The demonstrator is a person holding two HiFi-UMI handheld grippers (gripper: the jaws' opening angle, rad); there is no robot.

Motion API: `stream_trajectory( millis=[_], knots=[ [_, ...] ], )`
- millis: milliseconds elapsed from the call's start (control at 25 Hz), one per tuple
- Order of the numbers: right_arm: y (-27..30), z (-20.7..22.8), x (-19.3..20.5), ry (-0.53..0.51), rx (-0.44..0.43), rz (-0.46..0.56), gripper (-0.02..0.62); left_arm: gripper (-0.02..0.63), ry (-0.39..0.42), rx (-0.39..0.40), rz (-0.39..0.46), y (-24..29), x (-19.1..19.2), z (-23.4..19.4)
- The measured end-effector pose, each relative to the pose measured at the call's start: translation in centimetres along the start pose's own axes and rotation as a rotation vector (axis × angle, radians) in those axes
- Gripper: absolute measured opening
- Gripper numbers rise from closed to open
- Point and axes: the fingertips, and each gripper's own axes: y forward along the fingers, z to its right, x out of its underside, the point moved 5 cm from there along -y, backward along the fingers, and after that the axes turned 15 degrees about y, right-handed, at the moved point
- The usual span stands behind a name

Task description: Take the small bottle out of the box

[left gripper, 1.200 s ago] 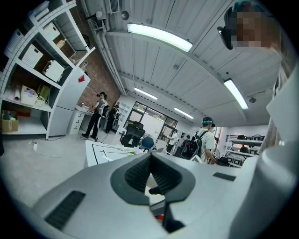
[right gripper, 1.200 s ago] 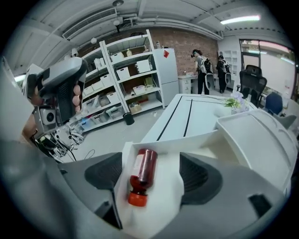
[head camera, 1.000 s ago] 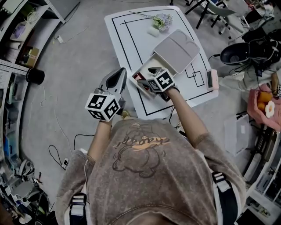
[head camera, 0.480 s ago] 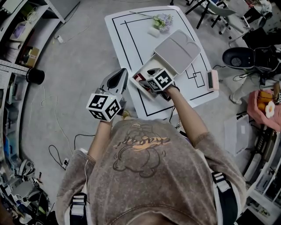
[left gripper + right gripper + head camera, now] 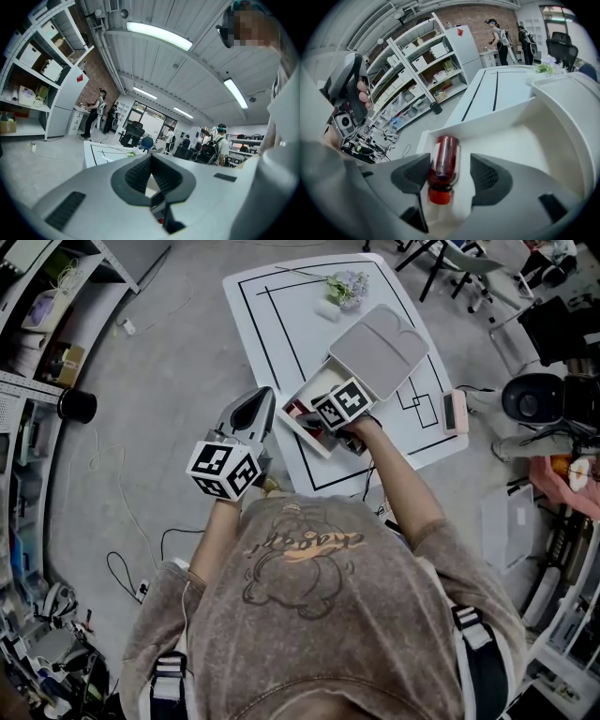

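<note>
A small red bottle with a red cap lies on its side in the open white box, cap end toward the camera. My right gripper reaches into the box with the bottle between its jaws, which are closing. The left pad is at the bottle's side; a gap shows at the right pad. In the head view, the right gripper covers most of the box, and only a bit of red shows. My left gripper hangs shut over the floor beside the table, holding nothing.
The box's lid lies open behind it on the low white table. A flower sprig and a small white block sit at the table's far end, a pink device at its right edge. Shelves stand left.
My right gripper has pushed forward and down into the box. My left gripper has hardly moved. A person at the right has shifted.
</note>
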Motion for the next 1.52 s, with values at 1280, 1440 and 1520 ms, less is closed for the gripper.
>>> stream_trajectory(
  millis=[1280,1440,1520],
  knots=[
    [-0.8,-0.8,0.3,-0.218,0.113,-0.039,0.233,0.008,0.008,-0.014,-0.005,0.5,-0.1,-0.2],
    [-0.1,-0.4,1.2,-0.185,0.1,-0.083,0.247,0.008,0.005,-0.017,-0.007,0.6,0.1,-0.3],
    [-0.1,-0.4,1.1,-0.168,0.08,-0.083,0.247,0.008,0.003,-0.02,-0.009,0.6,0.2,-0.5]
  ],
)
